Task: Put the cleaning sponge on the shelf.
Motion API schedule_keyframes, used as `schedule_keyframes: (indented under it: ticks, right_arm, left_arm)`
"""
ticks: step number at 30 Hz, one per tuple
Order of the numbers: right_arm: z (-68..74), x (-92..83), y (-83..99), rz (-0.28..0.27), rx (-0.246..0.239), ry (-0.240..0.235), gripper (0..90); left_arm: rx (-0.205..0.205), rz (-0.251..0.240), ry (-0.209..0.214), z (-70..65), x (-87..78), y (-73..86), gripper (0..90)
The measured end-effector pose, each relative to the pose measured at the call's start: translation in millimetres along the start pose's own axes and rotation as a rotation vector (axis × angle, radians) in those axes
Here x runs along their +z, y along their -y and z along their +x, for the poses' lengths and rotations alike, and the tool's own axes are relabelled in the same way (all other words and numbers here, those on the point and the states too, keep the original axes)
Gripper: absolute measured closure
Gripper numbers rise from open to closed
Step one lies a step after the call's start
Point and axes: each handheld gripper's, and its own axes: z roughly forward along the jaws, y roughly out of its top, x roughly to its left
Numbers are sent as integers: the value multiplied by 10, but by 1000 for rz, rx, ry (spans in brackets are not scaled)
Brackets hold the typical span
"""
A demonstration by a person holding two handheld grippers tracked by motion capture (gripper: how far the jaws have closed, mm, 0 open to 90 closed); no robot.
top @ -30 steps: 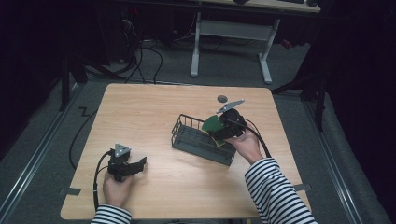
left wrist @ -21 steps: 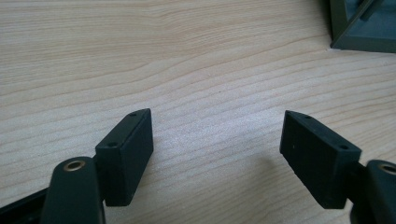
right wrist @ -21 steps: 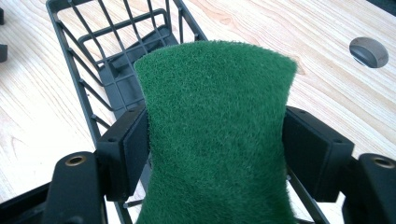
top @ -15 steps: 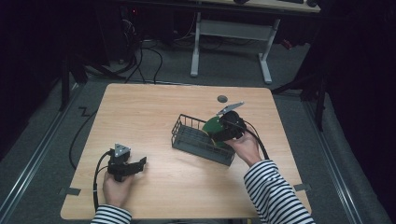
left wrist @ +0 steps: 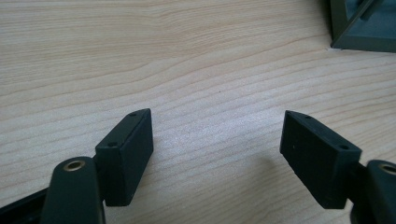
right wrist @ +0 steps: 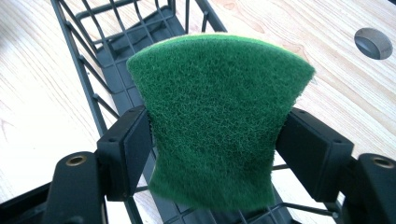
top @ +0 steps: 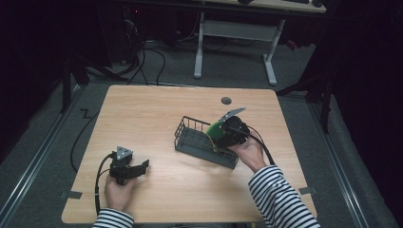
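A green scouring sponge (right wrist: 217, 116) with a yellow edge is squeezed at its waist between the black jaws of my right gripper (right wrist: 217, 154). In the high view the sponge (top: 216, 133) hangs over the right end of a dark wire basket (top: 190, 142), with my right gripper (top: 223, 135) shut on it. The basket's open grid (right wrist: 121, 42) runs away beneath the sponge. My left gripper (top: 142, 166) rests on the wood at the front left, held by a hand. Its jaws stand wide apart over bare table in the left gripper view (left wrist: 217, 154).
The light wooden table (top: 152, 109) has a round cable hole (top: 226, 100) near its far edge. A corner of the basket (left wrist: 364, 28) peeks in at the top right of the left gripper view. Desk legs and cables stand on the floor beyond the table.
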Motion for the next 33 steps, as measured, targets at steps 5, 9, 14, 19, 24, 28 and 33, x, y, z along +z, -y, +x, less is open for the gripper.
schedule_keyframes:
  ticks: [5, 9, 14, 19, 24, 28, 33]
  right_arm:
    - [-26, 11, 44, -10, 30, -26, 279]
    - [-22, 24, 45, -6, 28, -32, 264]
    - [-23, 26, 51, -7, 36, -49, 245]
    - [-29, -26, 57, -24, 38, -54, 239]
    - [-62, -135, 79, -54, 50, -51, 241]
    - [-104, -214, 114, -72, 62, -46, 243]
    - [-157, -344, 165, -109, 88, -39, 252]
  left_arm:
    - [0, -3, -4, -5, 3, 1, 262]
    - [1, -3, -4, -5, 3, 1, 262]
    - [1, -3, -4, -5, 3, 1, 262]
    - [-1, -3, -3, -5, 3, 1, 262]
    - [0, -3, -3, -4, 3, 1, 262]
    - [-1, -4, -4, -5, 4, 1, 262]
    - [-1, -4, -4, -5, 4, 1, 262]
